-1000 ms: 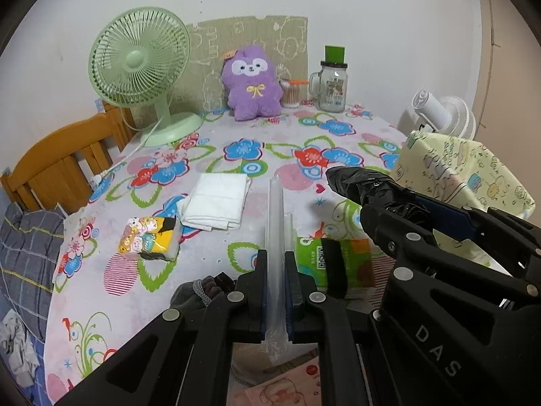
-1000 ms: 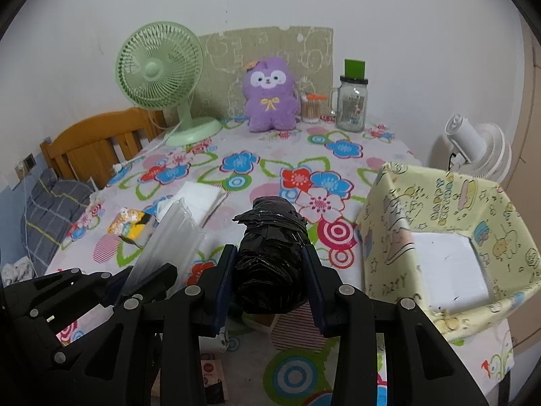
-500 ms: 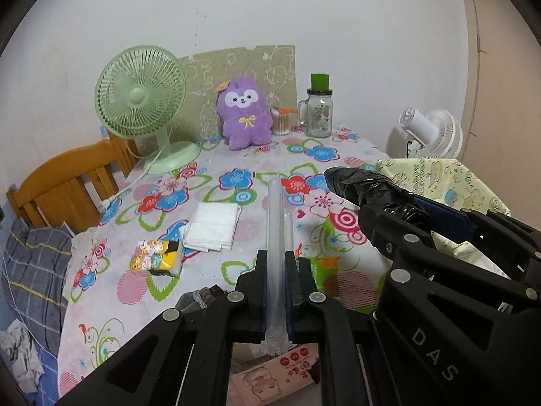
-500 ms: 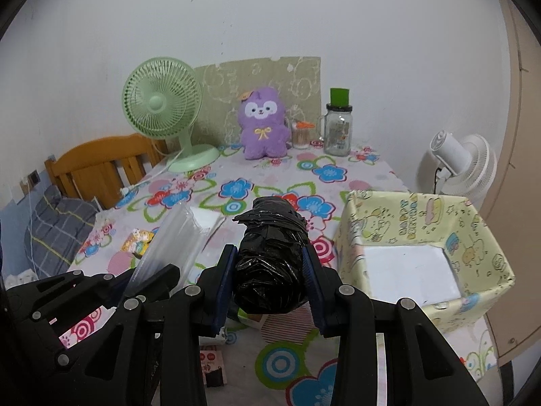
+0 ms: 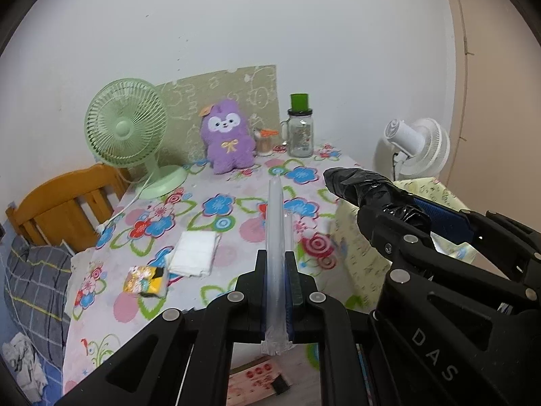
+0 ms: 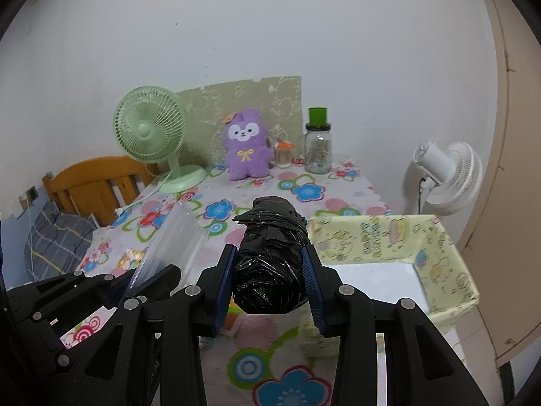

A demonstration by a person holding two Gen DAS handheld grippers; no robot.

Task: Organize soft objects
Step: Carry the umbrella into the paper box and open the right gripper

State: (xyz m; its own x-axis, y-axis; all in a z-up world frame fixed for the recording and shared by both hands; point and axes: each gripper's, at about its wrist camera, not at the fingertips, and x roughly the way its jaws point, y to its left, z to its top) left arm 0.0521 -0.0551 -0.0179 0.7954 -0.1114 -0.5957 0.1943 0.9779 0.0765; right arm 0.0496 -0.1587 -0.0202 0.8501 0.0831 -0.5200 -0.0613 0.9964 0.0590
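Note:
My left gripper (image 5: 277, 270) is shut on a flat pack of clear plastic bags (image 5: 276, 237), held edge-on high above the flowered table (image 5: 236, 216). My right gripper (image 6: 270, 270) is shut on a black roll of plastic bags (image 6: 270, 253), also held high, beside the left one; the roll also shows in the left wrist view (image 5: 365, 186). A yellow patterned box (image 6: 389, 240) with a white floor stands open at the table's right. A folded white cloth (image 5: 194, 252), a small yellow tissue pack (image 5: 143, 279) and a purple plush toy (image 5: 228, 145) lie on the table.
A green desk fan (image 5: 130, 135) stands at the back left, a glass jar with a green lid (image 5: 300, 128) and a small cup at the back. A white fan (image 5: 419, 145) stands beyond the table's right edge. A wooden chair (image 5: 64, 203) is at the left.
Both grippers have risen and pulled back from the table with their loads; the table and the box look smaller and lower in both views.

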